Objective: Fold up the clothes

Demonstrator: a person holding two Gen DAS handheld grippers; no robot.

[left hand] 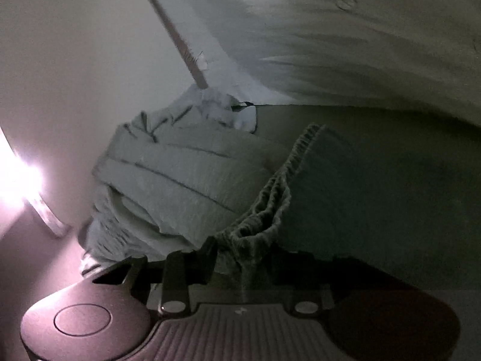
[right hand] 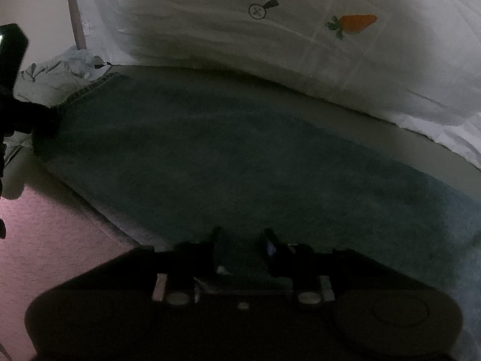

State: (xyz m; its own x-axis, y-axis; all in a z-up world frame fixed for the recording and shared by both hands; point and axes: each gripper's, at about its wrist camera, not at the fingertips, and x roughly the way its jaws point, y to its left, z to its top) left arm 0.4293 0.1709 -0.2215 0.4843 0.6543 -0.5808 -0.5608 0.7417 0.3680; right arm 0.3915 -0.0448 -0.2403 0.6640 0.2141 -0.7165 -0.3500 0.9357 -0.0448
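Note:
A dark green garment (right hand: 240, 150) lies spread flat on the bed, its gathered elastic waistband (left hand: 288, 168) at the left end. In the left wrist view my left gripper (left hand: 243, 248) is shut on a bunched fold of that waistband, which puckers up between the two fingers. From the right wrist view the left gripper (right hand: 45, 120) shows as a dark shape at the garment's left corner. My right gripper (right hand: 243, 240) is low over the garment's near edge. Its fingers stand a little apart with green cloth showing in the gap, and the cloth there lies flat.
A pile of pale grey-green clothes (left hand: 180, 174) lies just left of the waistband. White bedding with a carrot print (right hand: 357, 24) rises behind the garment. A pinkish strip (left hand: 180, 39) slants down the wall. A bright light (left hand: 18, 180) glares at the left. A pink surface (right hand: 45, 225) lies near left.

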